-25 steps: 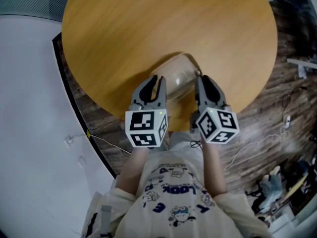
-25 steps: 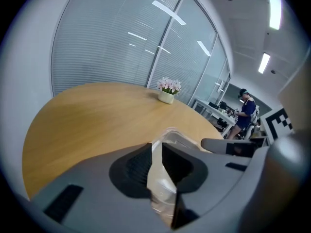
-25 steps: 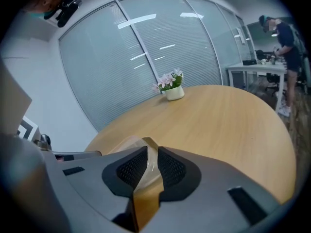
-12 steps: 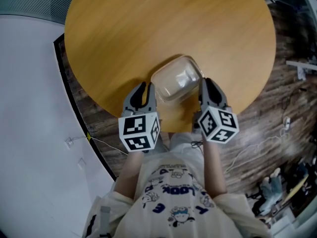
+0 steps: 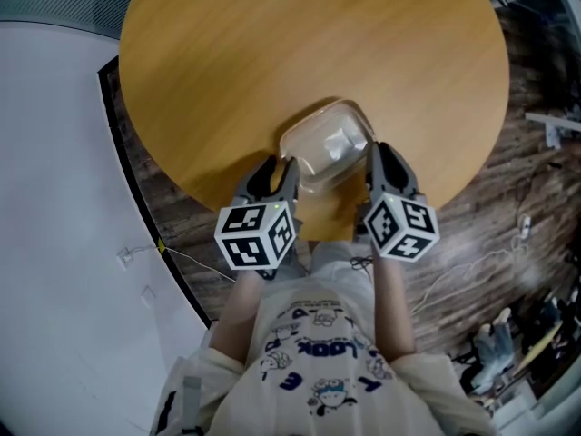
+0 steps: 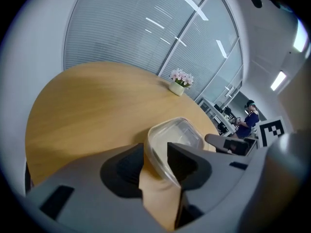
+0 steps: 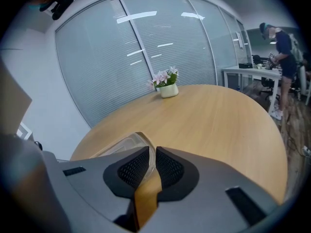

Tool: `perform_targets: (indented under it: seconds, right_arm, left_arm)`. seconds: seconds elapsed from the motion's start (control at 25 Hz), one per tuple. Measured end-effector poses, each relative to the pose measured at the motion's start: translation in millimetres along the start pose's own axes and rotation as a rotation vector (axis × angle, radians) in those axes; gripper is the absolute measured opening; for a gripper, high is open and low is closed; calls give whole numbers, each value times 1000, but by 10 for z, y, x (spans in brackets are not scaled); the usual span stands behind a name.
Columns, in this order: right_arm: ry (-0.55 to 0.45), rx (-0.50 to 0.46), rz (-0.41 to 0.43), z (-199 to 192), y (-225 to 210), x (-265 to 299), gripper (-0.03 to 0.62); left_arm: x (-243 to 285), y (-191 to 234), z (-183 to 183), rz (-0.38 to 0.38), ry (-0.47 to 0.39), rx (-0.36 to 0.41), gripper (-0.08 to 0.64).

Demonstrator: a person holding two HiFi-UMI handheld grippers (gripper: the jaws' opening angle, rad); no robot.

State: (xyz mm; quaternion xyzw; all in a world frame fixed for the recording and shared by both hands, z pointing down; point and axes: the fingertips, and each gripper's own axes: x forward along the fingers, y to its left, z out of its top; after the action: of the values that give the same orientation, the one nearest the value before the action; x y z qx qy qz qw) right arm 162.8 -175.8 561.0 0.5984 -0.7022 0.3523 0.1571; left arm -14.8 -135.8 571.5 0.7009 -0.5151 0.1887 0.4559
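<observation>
A clear plastic container [image 5: 325, 148] lies on the round wooden table [image 5: 272, 44] near its front edge. My left gripper [image 5: 277, 173] is at the container's near left corner. In the left gripper view the jaws of the left gripper [image 6: 156, 152] stand apart, open, with the container's [image 6: 177, 132] rim running between them. My right gripper [image 5: 377, 155] is at the container's right side. In the right gripper view the right gripper [image 7: 152, 157] is shut on the thin rim of the container [image 7: 124, 144].
A small white pot of pink flowers [image 6: 179, 81] stands at the table's far edge [image 7: 166, 86]. Glass walls with blinds stand behind the table. A person [image 7: 284, 47] stands at desks to the right. Cables [image 5: 472, 262] lie on the dark wood floor.
The left gripper let go of the container's edge, drew back toward me, then came forward again with the rim between its jaws. The container shifted slightly. The right gripper stayed shut on the rim.
</observation>
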Motion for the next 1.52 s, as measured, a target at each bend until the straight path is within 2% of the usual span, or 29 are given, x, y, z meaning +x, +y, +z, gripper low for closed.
perform_targets:
  seconds: [0.12,0.4,1.0,1.52]
  right_arm:
    - [1,-5,1,-1,-6,-13,43]
    - [-30,-21,13,111,75,-103,38]
    - [-169,-51,30,622,363,-426,37]
    - [-313,-97,38,1170,687,-759,37]
  left_arm:
    - [14,-27,-5,-5,4,-18,132]
    - [-78,-66,120,-5,-34,5,132]
    - [-471,-236,610,-53,-164,64,132]
    - [-924,-418,1139,-88,-311,154,132]
